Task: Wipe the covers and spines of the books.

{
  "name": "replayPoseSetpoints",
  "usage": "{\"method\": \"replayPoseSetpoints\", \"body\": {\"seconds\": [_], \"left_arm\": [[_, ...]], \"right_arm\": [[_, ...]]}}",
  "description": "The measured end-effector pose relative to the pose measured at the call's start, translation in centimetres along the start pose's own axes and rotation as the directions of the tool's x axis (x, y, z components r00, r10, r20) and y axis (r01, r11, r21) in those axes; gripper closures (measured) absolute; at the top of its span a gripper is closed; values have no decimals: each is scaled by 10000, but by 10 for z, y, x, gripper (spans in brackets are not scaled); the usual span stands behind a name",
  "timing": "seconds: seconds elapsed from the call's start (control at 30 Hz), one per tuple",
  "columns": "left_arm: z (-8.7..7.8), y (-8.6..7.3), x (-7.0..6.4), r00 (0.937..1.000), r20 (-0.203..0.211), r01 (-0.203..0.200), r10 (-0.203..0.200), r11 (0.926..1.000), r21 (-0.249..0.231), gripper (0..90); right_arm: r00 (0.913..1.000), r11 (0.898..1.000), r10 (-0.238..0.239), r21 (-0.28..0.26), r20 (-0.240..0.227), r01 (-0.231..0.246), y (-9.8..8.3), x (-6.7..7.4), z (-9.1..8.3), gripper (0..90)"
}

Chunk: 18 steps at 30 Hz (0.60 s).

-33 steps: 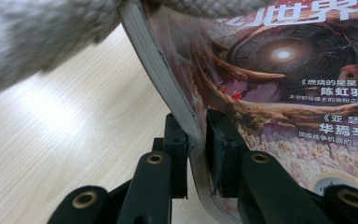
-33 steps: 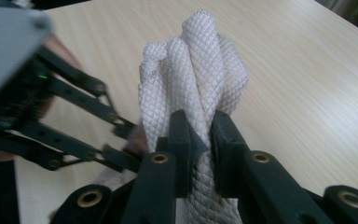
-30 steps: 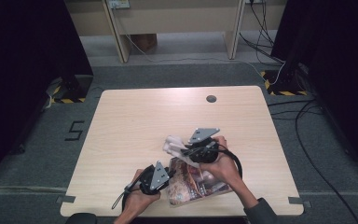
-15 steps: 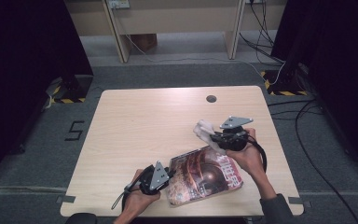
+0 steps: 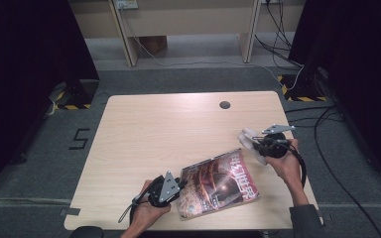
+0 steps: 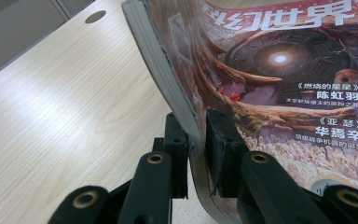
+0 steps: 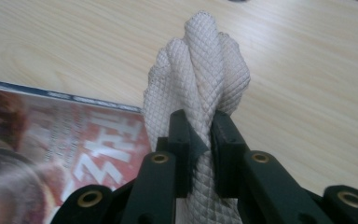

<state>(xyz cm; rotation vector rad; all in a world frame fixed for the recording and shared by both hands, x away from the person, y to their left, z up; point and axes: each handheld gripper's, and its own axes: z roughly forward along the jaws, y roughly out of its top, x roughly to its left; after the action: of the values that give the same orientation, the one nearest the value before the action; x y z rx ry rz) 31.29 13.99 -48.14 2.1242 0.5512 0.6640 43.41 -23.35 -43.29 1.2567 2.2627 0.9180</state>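
Magazine (image 5: 217, 182) overhangs table (image 5: 144, 139) edge; cloth (image 5: 250, 141) nears right edge.

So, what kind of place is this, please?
Probably a lab recording station: a bare wooden table ringed by black curtains, loose cables on grey carpet, hazard tape on stand feet.

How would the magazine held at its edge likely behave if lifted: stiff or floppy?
Probably floppy: the magazine already curves where the left hand-held gripper pinches its edge. Its glossy-looking cover may be slippery. It seems thin, so likely light.
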Motion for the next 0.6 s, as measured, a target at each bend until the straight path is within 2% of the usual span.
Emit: {"method": "replayPoseSetpoints", "body": {"seconds": [0.1,0.27,0.6], "left_arm": [[0,0,0,10000,1,-1,1,10000,4,790],[0,0,0,10000,11,-4,4,10000,11,790],[0,0,0,10000,13,-2,2,10000,-18,789]], "right_arm": [[9994,9995,136,288,310,-145,-9,-11,3,806],[9969,9965,569,582,551,-601,-20,-27,5,806],[9938,9869,783,1349,793,-885,-36,-38,15,805]]}}
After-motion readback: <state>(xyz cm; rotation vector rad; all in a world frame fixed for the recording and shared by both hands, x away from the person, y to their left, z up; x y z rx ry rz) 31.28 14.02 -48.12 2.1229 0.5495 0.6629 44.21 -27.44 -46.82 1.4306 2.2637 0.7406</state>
